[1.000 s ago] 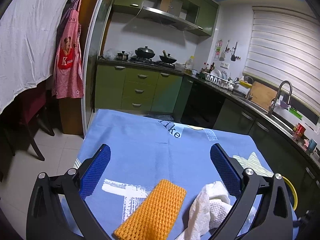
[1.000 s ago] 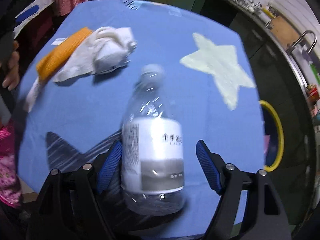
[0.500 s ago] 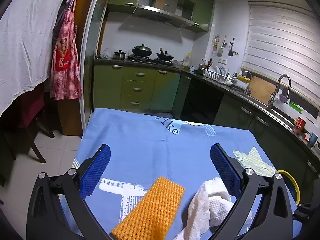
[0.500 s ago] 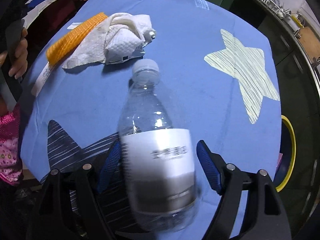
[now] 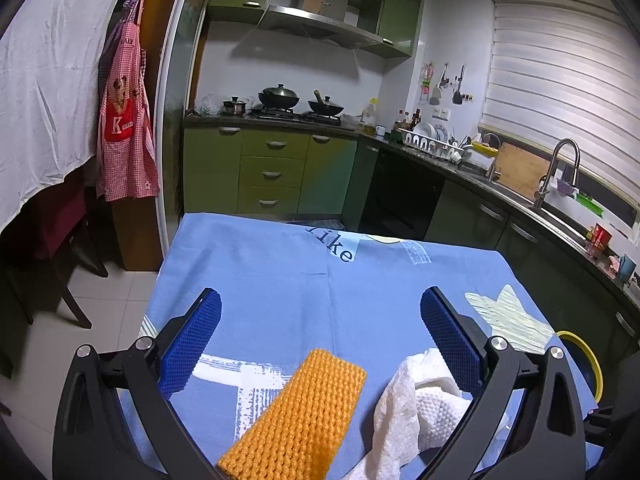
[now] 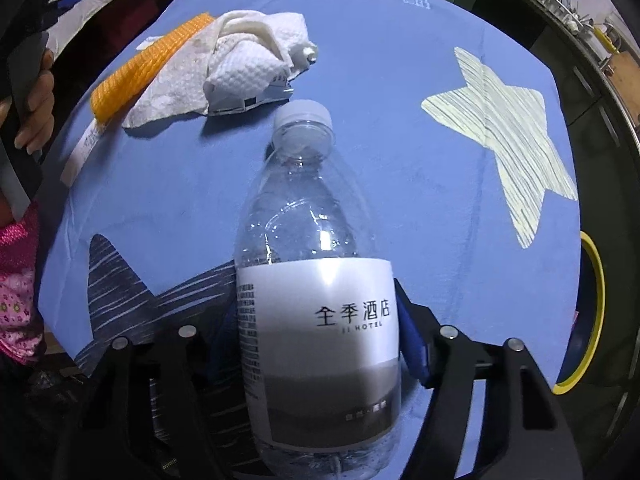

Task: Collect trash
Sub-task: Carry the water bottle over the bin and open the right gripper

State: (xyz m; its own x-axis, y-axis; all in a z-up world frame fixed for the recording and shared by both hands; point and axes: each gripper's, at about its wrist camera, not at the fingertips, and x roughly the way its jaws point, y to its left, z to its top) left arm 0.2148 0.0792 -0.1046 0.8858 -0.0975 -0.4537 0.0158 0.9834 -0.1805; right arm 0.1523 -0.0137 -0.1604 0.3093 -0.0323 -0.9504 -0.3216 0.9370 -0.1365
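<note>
A clear plastic bottle (image 6: 316, 280) with a white cap and a grey-and-white label stands on the blue tablecloth (image 6: 400, 100). My right gripper (image 6: 316, 320) points steeply down around its labelled body. Its jaws are closing, and both blue pads lie against the label. A crumpled white paper towel (image 6: 240, 68) covers a flat printed packet (image 6: 248, 100) at the far left, beside an orange knitted cloth (image 6: 140, 68). My left gripper (image 5: 320, 300) hovers open over that orange cloth (image 5: 304, 412) and the paper towel (image 5: 416, 400), with nothing between its fingers.
A yellow-rimmed bin (image 6: 592, 300) stands off the table's right edge and also shows as a yellow rim (image 5: 584, 356) in the left wrist view. A hand (image 6: 36, 108) holds the other gripper at the left. Green kitchen cabinets (image 5: 272, 172) lie beyond the table.
The right gripper's jaws have narrowed onto the bottle, which now fills more of its view. The left gripper has hardly moved.
</note>
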